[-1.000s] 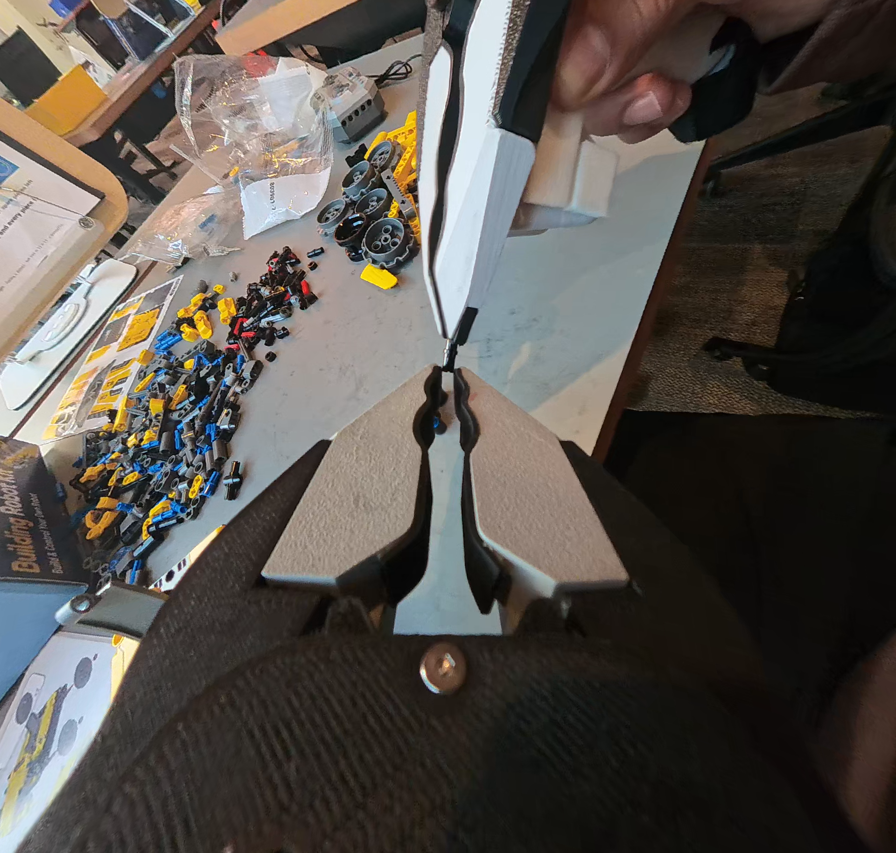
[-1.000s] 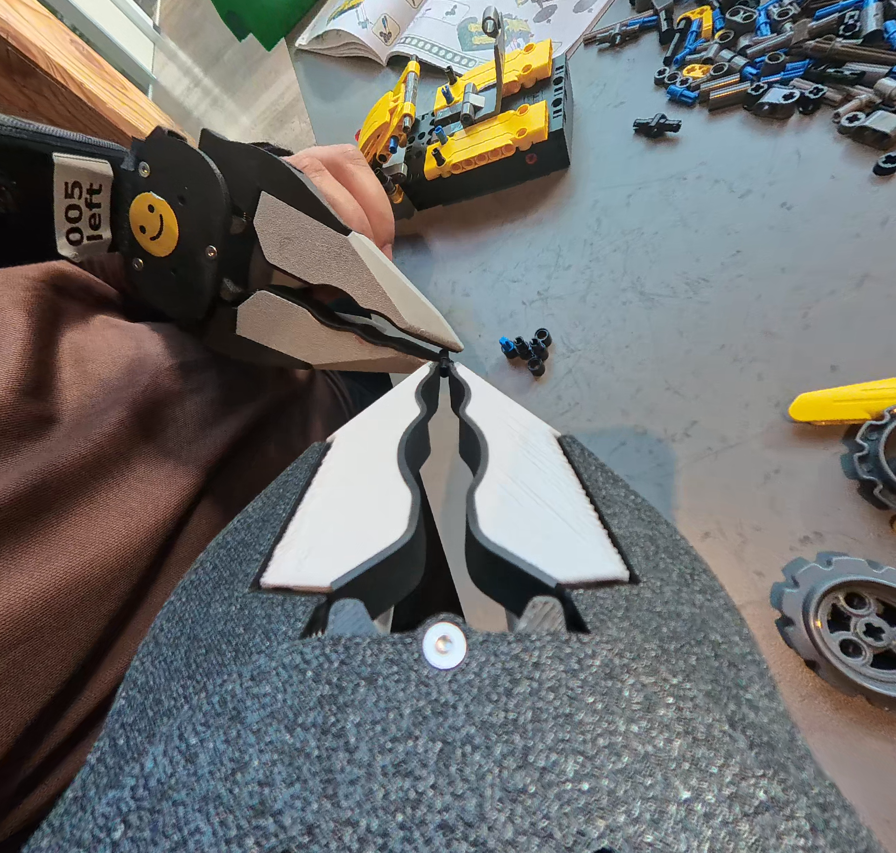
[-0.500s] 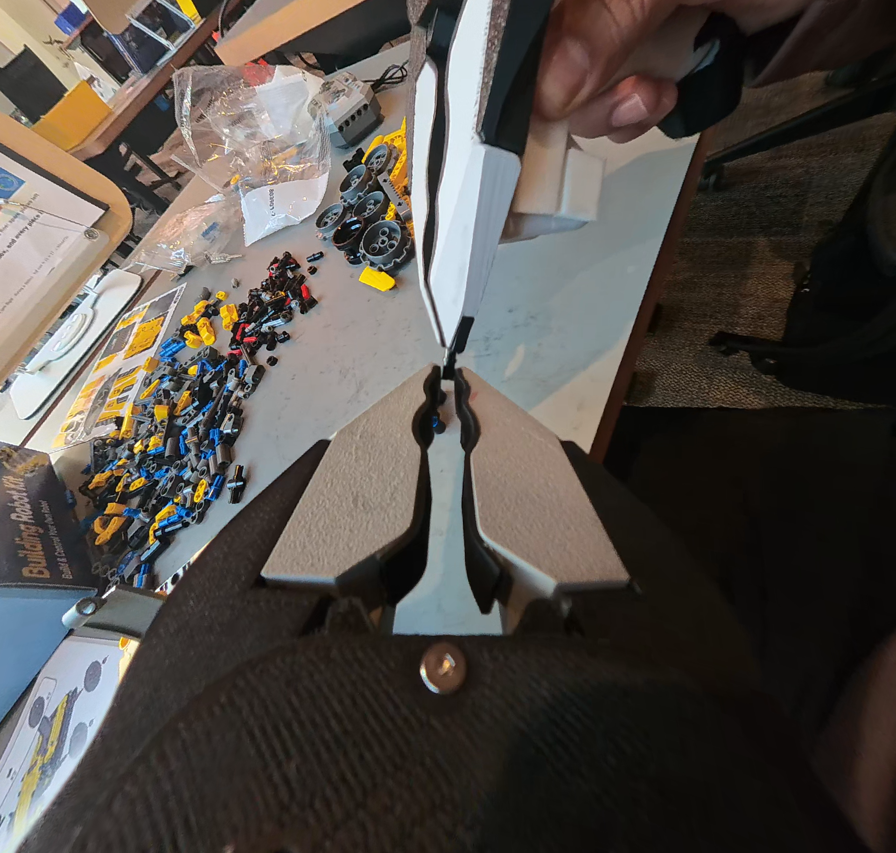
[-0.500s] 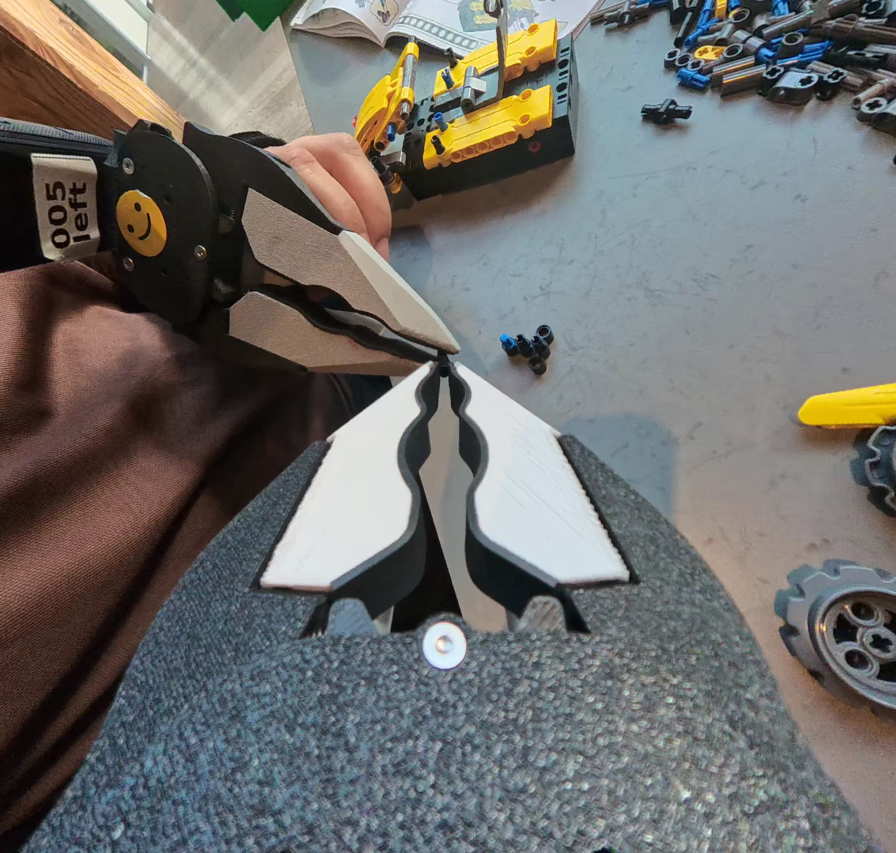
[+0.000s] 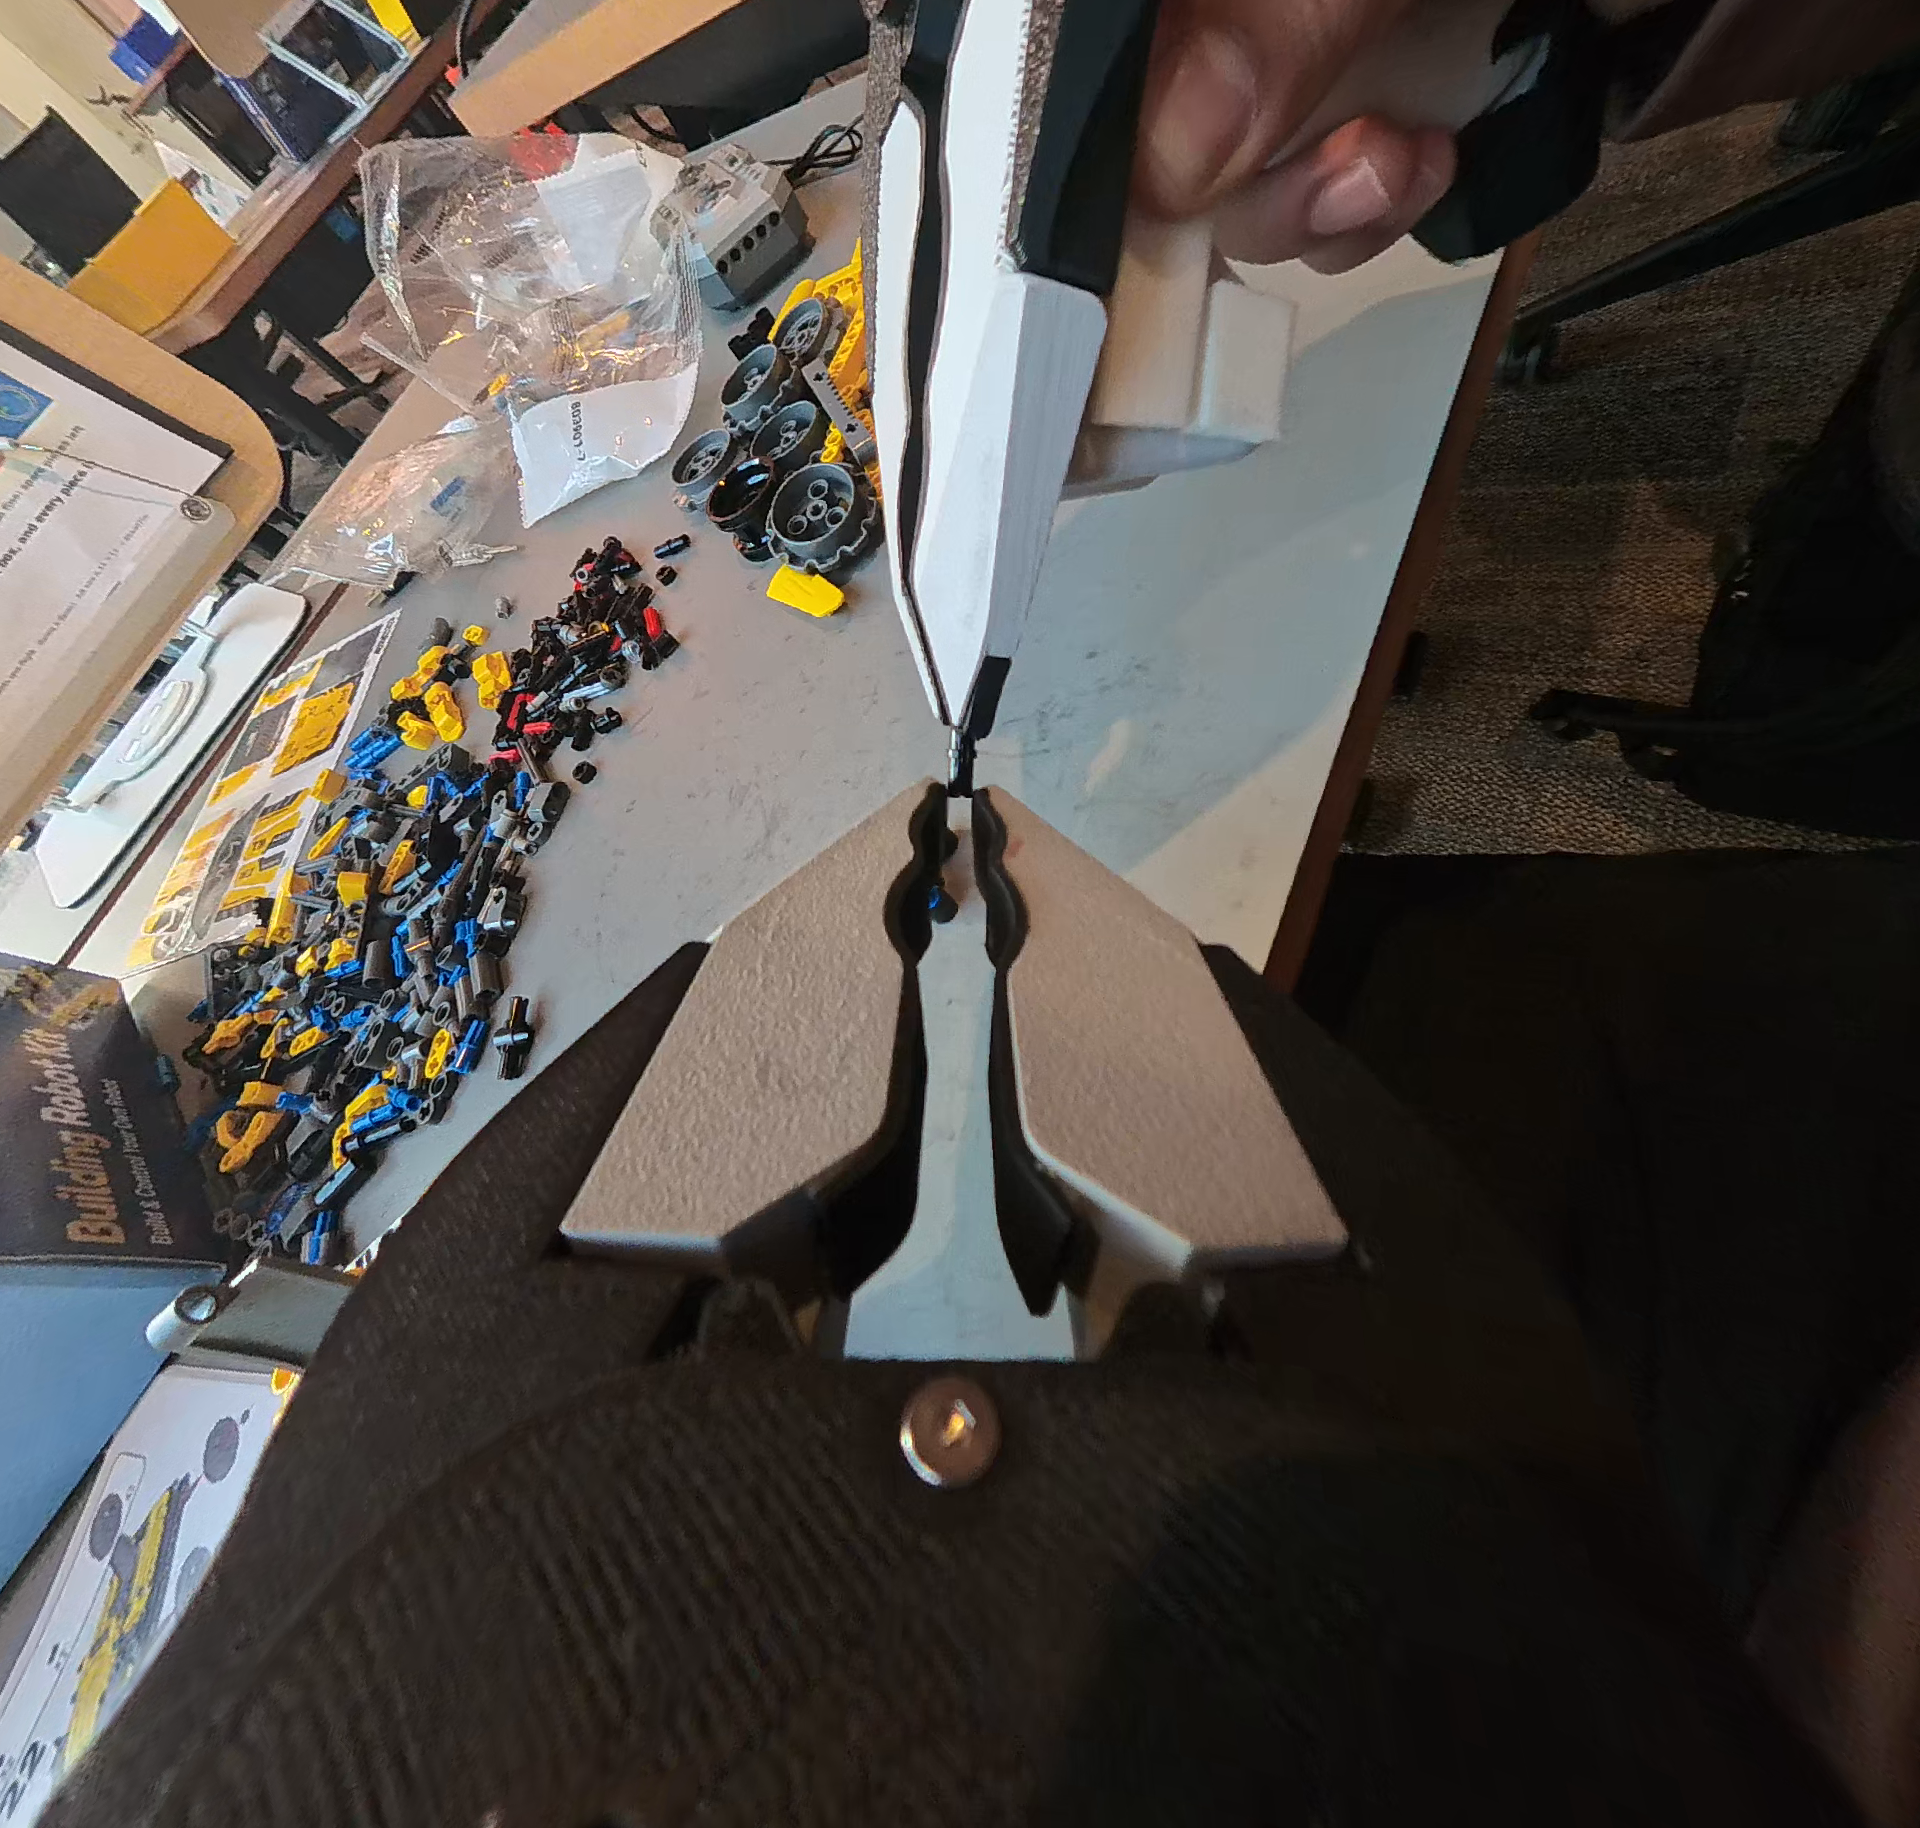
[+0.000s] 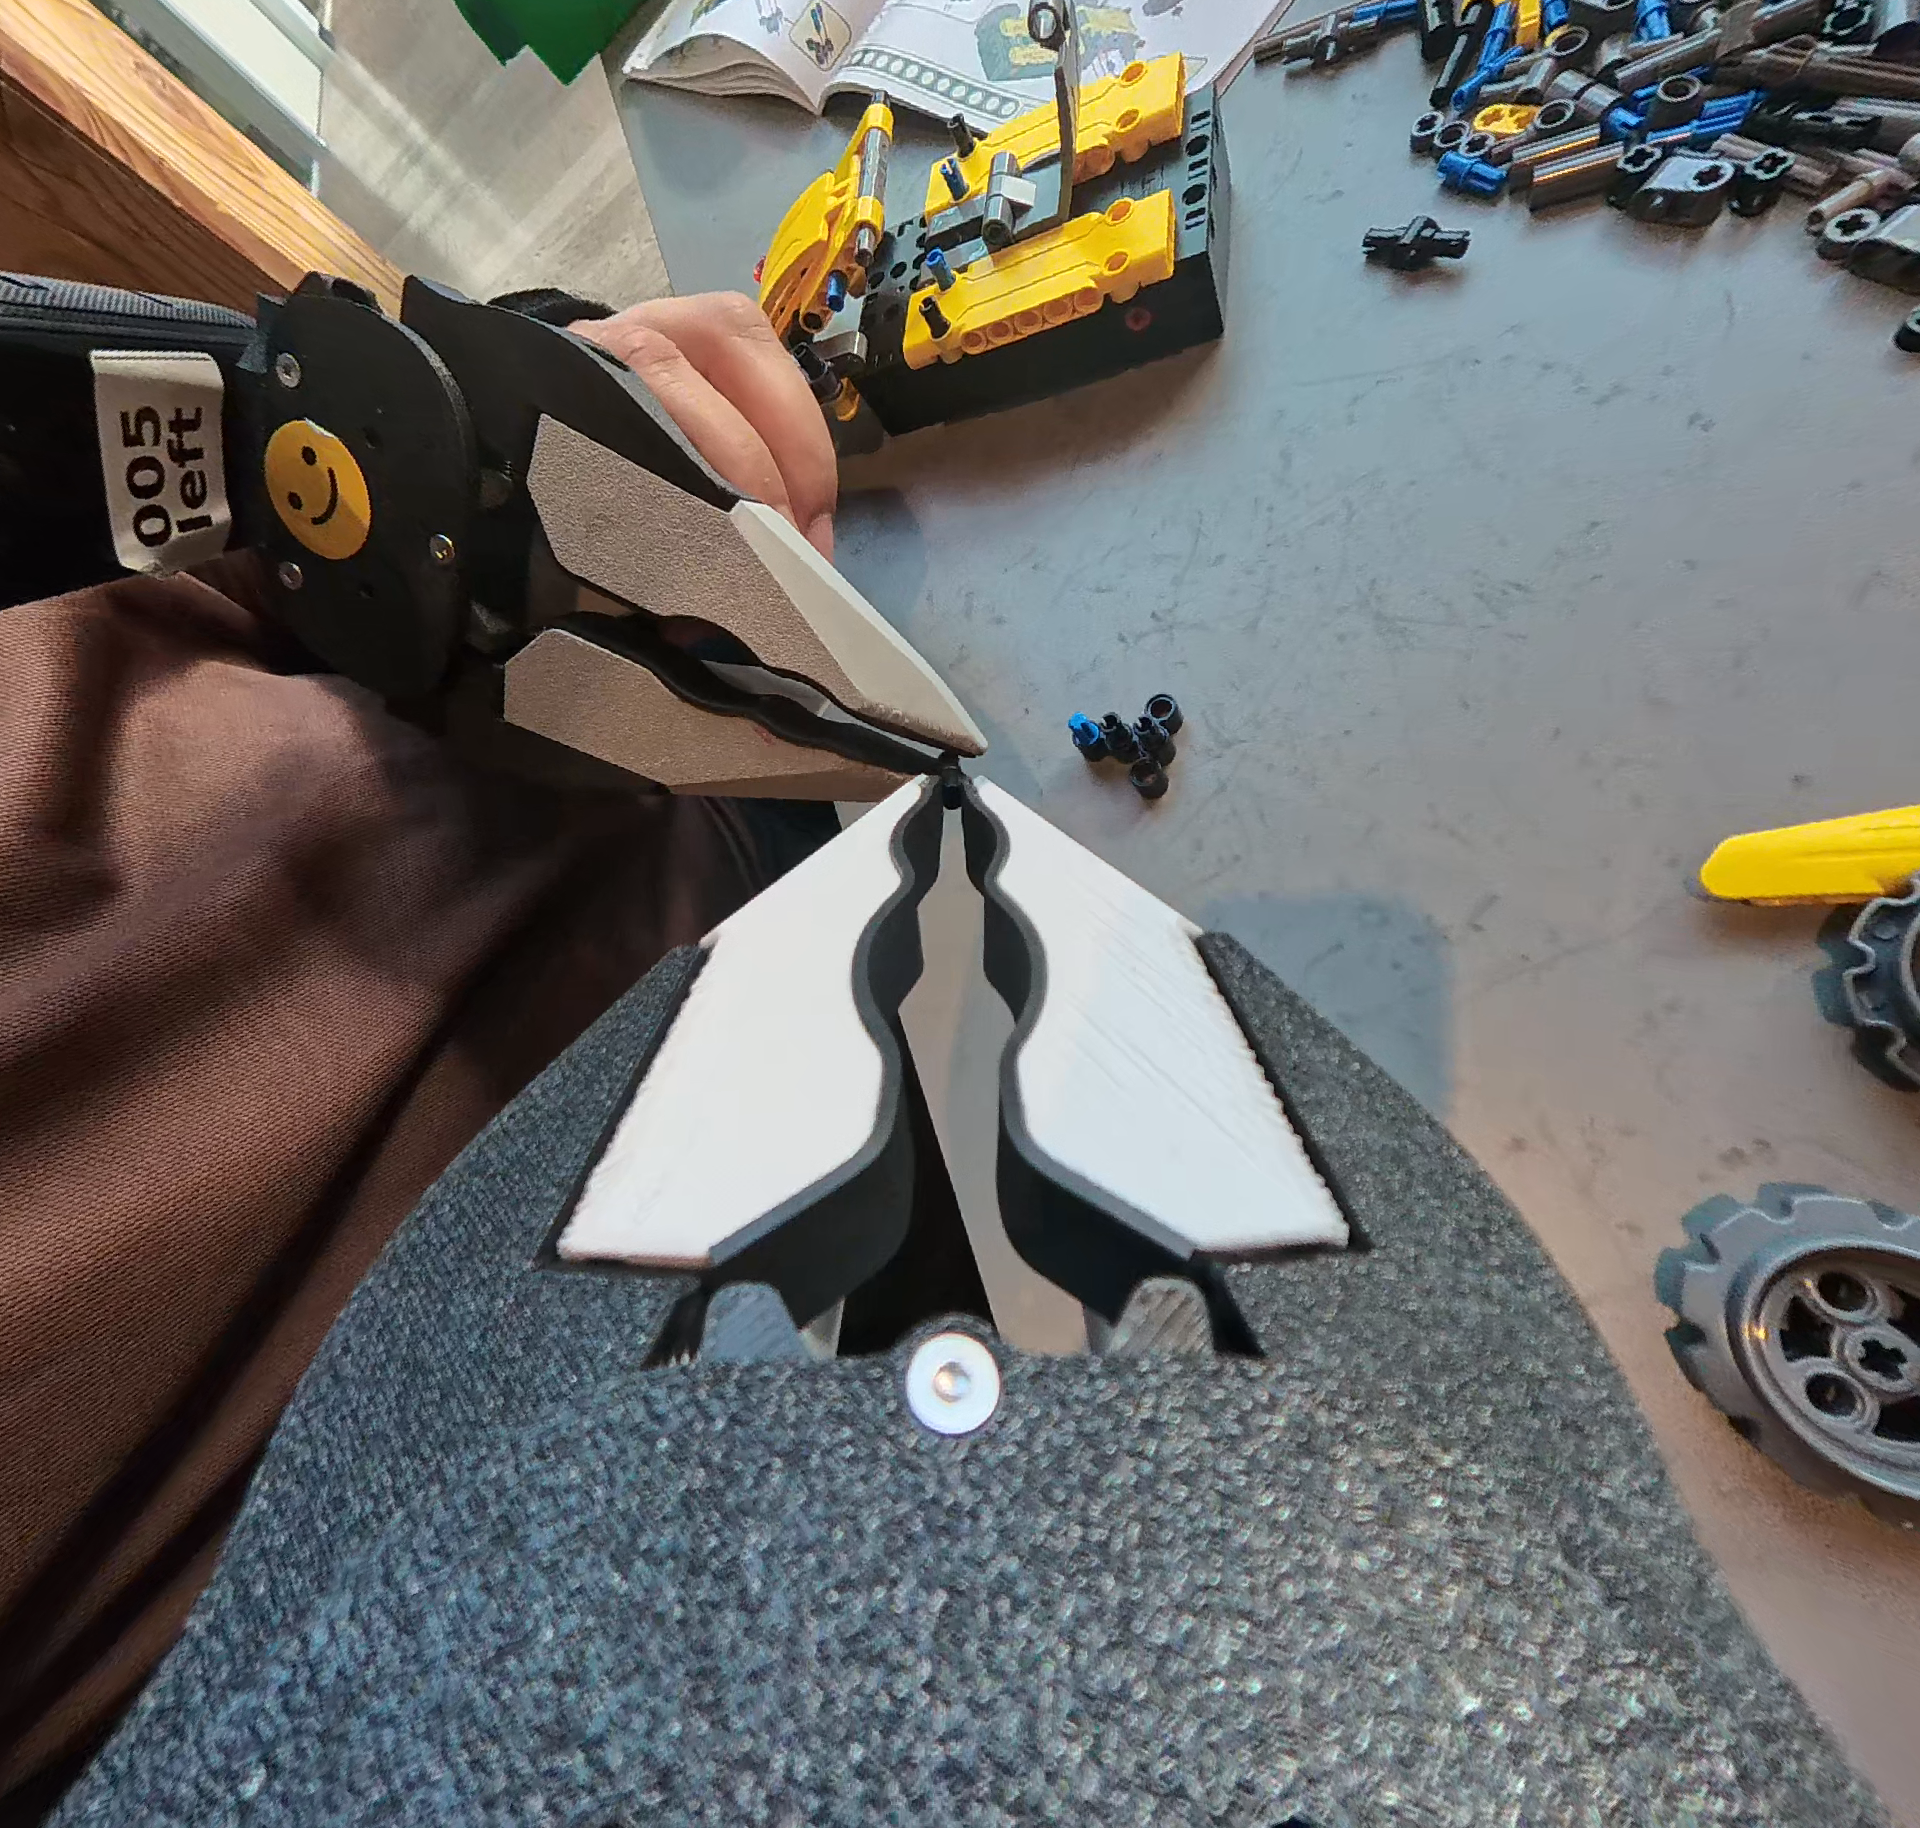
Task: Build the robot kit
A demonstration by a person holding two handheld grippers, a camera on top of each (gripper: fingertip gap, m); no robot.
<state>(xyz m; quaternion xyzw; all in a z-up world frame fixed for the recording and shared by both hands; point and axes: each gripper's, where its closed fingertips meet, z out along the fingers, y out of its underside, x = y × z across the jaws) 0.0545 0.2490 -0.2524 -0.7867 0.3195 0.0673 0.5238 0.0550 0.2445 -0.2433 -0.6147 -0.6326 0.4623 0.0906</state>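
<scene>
Nothing moved: left gripper, right gripper fingers pinch small black pin endwise, tip-to-tip.

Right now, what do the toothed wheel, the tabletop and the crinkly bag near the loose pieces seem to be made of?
The toothed wheel looks like hard moulded plastic, matte grey with crisp spokes. The tabletop seems a smooth grey laminate or painted board, scuffed and faintly shiny; I can't be sure. The bag looks like thin clear plastic film, crinkled and glinting.
</scene>
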